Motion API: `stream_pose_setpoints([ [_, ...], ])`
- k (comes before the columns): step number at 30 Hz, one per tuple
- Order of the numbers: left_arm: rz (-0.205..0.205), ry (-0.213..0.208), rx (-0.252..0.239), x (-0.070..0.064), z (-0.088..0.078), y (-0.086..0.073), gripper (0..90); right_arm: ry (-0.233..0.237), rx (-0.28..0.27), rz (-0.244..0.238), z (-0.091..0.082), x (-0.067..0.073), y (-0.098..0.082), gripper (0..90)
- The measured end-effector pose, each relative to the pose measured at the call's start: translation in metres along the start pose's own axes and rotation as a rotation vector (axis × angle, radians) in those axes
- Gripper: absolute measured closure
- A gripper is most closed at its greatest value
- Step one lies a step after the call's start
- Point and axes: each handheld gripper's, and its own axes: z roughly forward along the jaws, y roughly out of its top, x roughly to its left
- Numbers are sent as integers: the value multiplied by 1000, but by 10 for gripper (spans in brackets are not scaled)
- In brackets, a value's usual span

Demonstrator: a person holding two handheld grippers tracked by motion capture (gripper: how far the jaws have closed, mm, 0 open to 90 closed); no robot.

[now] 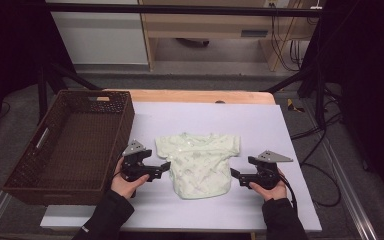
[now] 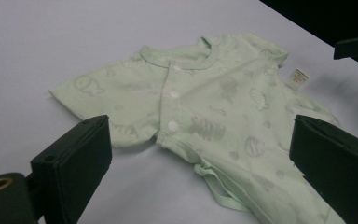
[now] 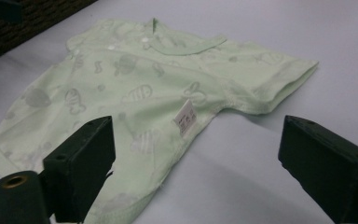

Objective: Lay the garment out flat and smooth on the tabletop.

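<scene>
A pale lavender mat [image 1: 260, 130] covers the table here, with a strip of bare wood [image 1: 195, 96] showing along its far edge, and beyond that a dim room: grey floor, a light wooden cabinet [image 1: 205, 25], and dark cables [image 1: 285, 45] hanging at the right. One garment on the mat, one basket, two grippers. The baby shirt [image 1: 200, 162] lies flat at the middle of the mat, neck toward the far side, soft mint-green cloth printed with faint grey fish; in the left gripper view three white snaps [image 2: 171, 94] run down its front, and a small white tag [image 3: 185, 118] sticks out at the side seam under one sleeve. The woven brown basket [image 1: 35, 165], rectangular with a handle slot in its wall, sits at the left edge of the table, overhanging the mat. The left gripper [image 1: 166, 166] sits just beside the shirt's left side, jaws spread wide, nothing between them. The right gripper [image 1: 234, 174] is at the shirt's right hem, jaws likewise apart, gripping nothing.
</scene>
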Motion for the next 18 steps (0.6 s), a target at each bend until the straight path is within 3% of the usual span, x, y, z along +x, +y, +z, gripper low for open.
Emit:
stream_pose_setpoints([
  [10,21,10,18,-3,7,3,48,17,24,-2,-7,-2,-8,60],
  [18,11,24,30,0,13,7,48,51,22,-17,-12,-1,-11,33],
])
